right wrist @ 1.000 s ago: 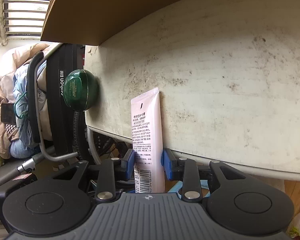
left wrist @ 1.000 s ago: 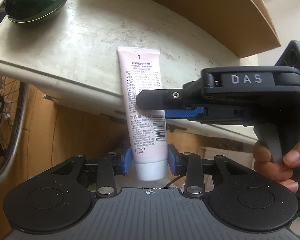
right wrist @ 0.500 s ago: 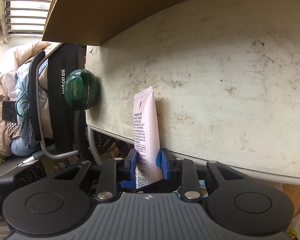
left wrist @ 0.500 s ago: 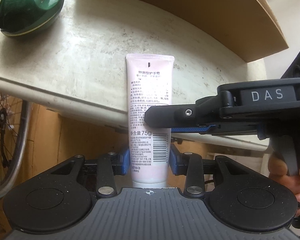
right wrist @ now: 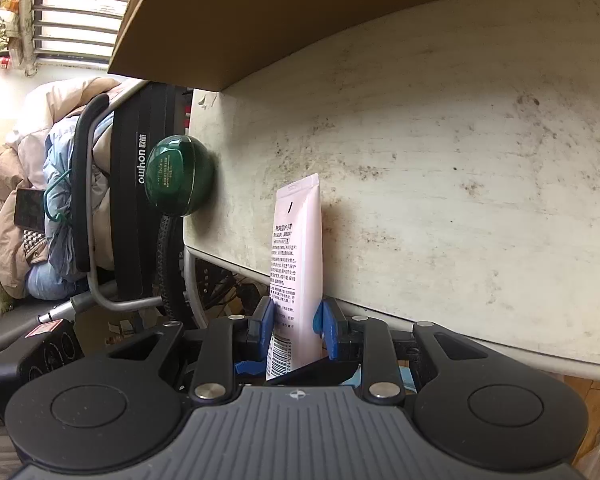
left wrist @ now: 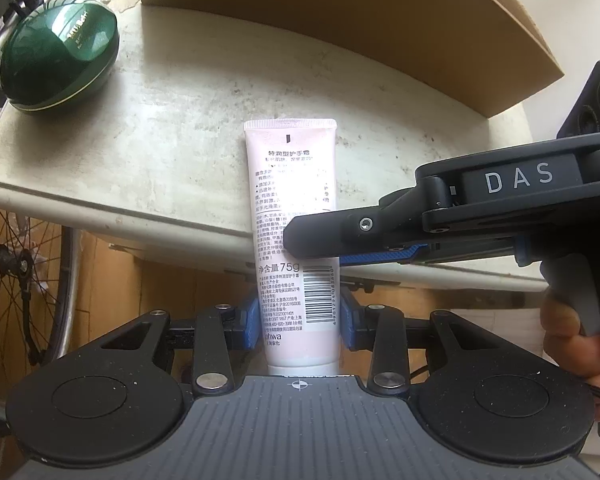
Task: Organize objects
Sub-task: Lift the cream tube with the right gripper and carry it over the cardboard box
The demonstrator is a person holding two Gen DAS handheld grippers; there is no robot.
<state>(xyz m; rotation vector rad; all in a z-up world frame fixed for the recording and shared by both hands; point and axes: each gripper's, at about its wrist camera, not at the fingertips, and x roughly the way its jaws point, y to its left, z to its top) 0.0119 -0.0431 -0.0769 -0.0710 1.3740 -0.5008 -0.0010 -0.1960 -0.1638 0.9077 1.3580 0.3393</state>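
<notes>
Stained, off-white tabletop (left wrist: 188, 152) w/ a brown cardboard box (left wrist: 340, 12) at its far side and a glossy dark-green oval case (left wrist: 60, 52) near the left corner; bike wheel (left wrist: 16, 268) below the edge. Pale-pink squeeze tube of hand cream (left wrist: 296, 240) sticks out over the table's near edge, crimped end over the top. Left gripper (left wrist: 300, 322) clamped on its cap end; right gripper (right wrist: 298, 320) clenched across its mid-body, coming in from the right.
</notes>
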